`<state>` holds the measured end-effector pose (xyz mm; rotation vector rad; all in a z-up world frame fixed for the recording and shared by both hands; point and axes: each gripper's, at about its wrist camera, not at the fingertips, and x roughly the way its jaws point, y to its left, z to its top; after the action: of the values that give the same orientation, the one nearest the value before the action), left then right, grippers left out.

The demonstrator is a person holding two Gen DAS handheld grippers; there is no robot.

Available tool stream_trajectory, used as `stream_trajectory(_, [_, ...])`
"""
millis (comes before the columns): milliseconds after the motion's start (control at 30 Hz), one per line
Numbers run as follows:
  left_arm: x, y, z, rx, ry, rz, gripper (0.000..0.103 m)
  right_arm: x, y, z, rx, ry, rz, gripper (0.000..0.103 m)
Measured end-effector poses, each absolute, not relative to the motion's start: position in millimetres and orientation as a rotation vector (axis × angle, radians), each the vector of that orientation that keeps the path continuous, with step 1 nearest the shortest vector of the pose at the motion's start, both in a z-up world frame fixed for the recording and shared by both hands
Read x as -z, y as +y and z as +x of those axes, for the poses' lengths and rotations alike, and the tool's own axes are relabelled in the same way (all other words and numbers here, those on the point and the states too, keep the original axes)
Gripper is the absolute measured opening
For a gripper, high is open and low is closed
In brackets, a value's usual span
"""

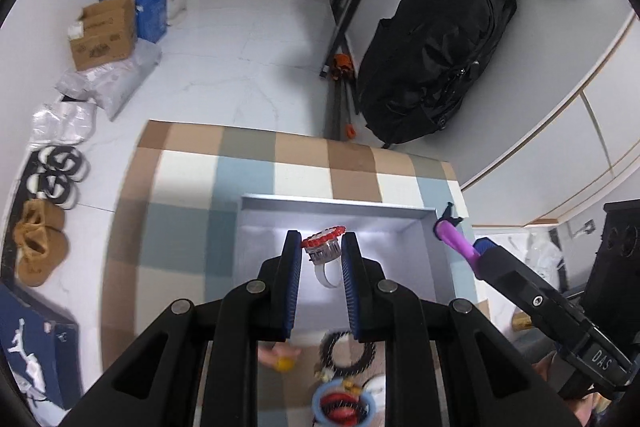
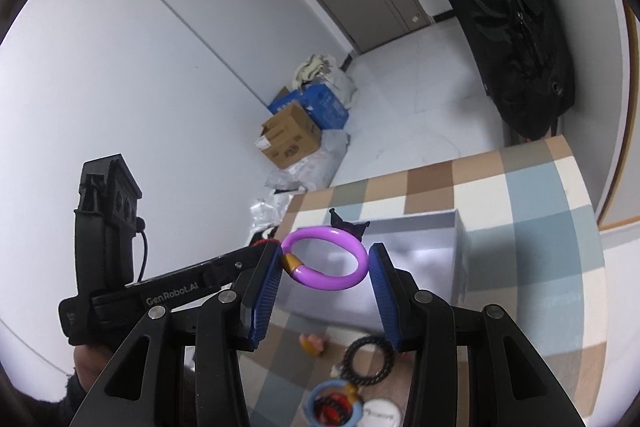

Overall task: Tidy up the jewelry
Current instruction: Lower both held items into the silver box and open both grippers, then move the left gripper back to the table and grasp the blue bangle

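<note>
My left gripper [image 1: 320, 247] is shut on a clear ring with a red beaded top [image 1: 324, 247], held above the open grey box [image 1: 336, 205] on the checked table. My right gripper [image 2: 325, 259] is shut on a purple bracelet with a small dark charm [image 2: 324, 259], held over the same box [image 2: 456, 247]; the bracelet shows in the left wrist view [image 1: 454, 239] at the box's right rim. A black beaded bracelet [image 1: 347, 351] [image 2: 370, 355], a blue ring-shaped piece [image 1: 344, 403] [image 2: 334, 405] and a small yellow piece [image 1: 285, 364] lie on the table below.
The checked table [image 1: 192, 211] ends at the far side above a white floor. Cardboard boxes [image 1: 106, 31], bags and shoes [image 1: 40, 247] line the left wall. A black backpack [image 1: 436, 47] leans at the back right. A white round lid [image 2: 382, 413] lies by the blue piece.
</note>
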<state>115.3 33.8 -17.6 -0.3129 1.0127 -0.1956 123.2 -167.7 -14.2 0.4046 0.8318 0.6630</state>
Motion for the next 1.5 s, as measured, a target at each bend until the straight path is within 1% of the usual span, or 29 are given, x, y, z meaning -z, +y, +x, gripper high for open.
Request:
stream_trajectory(267, [42.7, 32.3, 139.0, 0.246, 1.068, -0.384, 0.015, 31.9, -152.5, 151.8, -0.668, 0.896, 0.382, 0.043])
stream_trajectory(600, [48.0, 34.3, 152.3, 0.280, 1.094, -0.447, 0.016, 53.3, -151.9, 163.8, -0.637, 0.984, 0.402, 0.043])
stream_trajectory(633, [48.8, 32.6, 154.5, 0.280, 1.107, -0.453, 0.018, 54.5, -151.9, 164.2, -0.634, 0.989, 0.403, 0.045])
stream_trajectory(700, [48.9, 31.2, 157.0, 0.295, 1.124, -0.470, 0.030, 56.1, -152.4, 165.1, -0.633, 0.993, 0.414, 0.046])
stream_trajectory(767, [45.2, 33.1, 154.7, 0.304, 1.100, -0.494, 0.063, 54.9, -155.6, 164.0, -0.633, 0.983, 0.430, 0.050])
stream_trajectory(800, [42.4, 34.8, 152.9, 0.299, 1.079, -0.505, 0.068, 52.9, -158.5, 163.2, -0.633, 0.971, 0.440, 0.058])
stream_trajectory(833, [38.9, 37.6, 150.5, 0.300, 1.058, -0.518, 0.069, 50.2, -160.9, 162.1, -0.634, 0.956, 0.450, 0.067])
stream_trajectory(967, [35.5, 44.0, 147.8, 0.319, 1.054, -0.561, 0.070, 38.3, -174.0, 155.4, -0.617, 0.890, 0.466, 0.079])
stream_trajectory(1000, [35.7, 44.7, 147.0, 0.322, 1.052, -0.571, 0.070, 36.3, -176.8, 154.1, -0.605, 0.881, 0.465, 0.088])
stream_trajectory(1033, [34.9, 45.9, 145.4, 0.320, 1.053, -0.575, 0.070, 34.4, -179.7, 152.2, -0.597, 0.870, 0.467, 0.092])
stream_trajectory(1100, [33.6, 45.4, 144.3, 0.301, 1.050, -0.567, 0.070, 33.2, -184.2, 148.7, -0.599, 0.859, 0.474, 0.093])
stream_trajectory(1133, [32.7, 45.6, 142.8, 0.296, 1.045, -0.563, 0.070, 33.3, -185.0, 148.4, -0.596, 0.862, 0.470, 0.096])
stream_trajectory(1267, [23.7, 41.0, 133.1, 0.275, 1.009, -0.523, 0.070, 33.1, -190.9, 140.9, -0.579, 0.856, 0.452, 0.099])
stream_trajectory(1333, [23.2, 35.2, 131.5, 0.268, 1.000, -0.486, 0.070, 32.1, -193.5, 137.2, -0.568, 0.848, 0.445, 0.103])
stream_trajectory(1500, [19.6, 29.9, 112.8, 0.263, 0.984, -0.393, 0.071, 28.0, -197.3, 126.6, -0.564, 0.821, 0.418, 0.103])
